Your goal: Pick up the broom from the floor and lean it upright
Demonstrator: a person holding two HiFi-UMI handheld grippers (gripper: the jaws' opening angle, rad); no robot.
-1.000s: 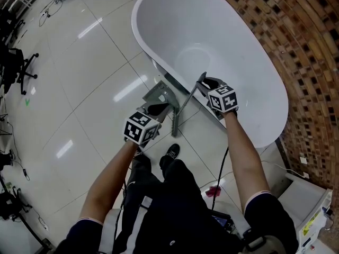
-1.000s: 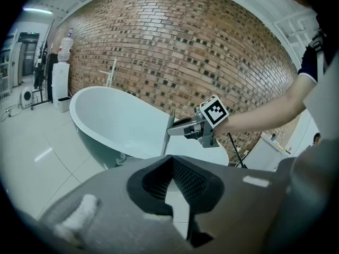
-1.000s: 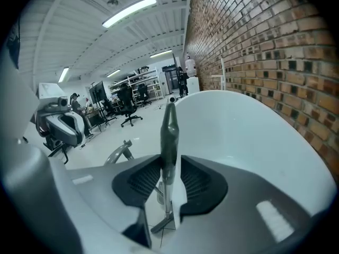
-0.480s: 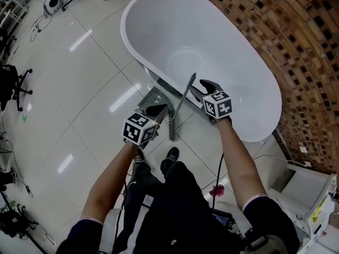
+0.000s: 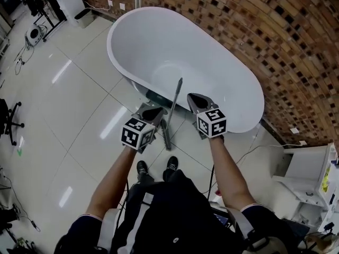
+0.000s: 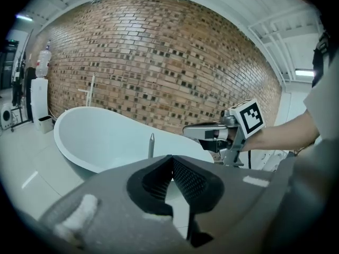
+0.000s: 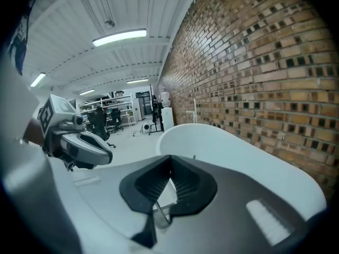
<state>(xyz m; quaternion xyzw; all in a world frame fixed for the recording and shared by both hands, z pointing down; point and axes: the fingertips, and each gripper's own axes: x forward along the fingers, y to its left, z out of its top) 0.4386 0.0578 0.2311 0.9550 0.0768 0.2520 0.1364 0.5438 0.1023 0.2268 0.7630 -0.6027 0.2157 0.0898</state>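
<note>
Since a second ago: the right gripper (image 5: 195,100), then at the top end of the handle, is now off it and sits to its right. The left gripper (image 5: 152,111) is higher in the head view. The head camera has tipped up, so more of the brick wall (image 5: 275,36) is in frame.

Broom (image 5: 173,110): stands steeply, brush end down on the tiled floor (image 5: 69,105) just ahead of the person's shoes. The handle runs up between the two grippers, its tip against the near side of the white bathtub (image 5: 159,41). Neither gripper has hold of it. Whether the left gripper's side brushes the lower handle cannot be told.

Right gripper, own view: the jaws have just been closing and now meet at the tips, with nothing between the pads. The tub lies ahead of them.

Left gripper, own view: jaw tips together, nothing gripped. The broom's handle tip shows beyond them, apart from the jaws, in front of the tub. The right gripper hangs to its right.
</note>
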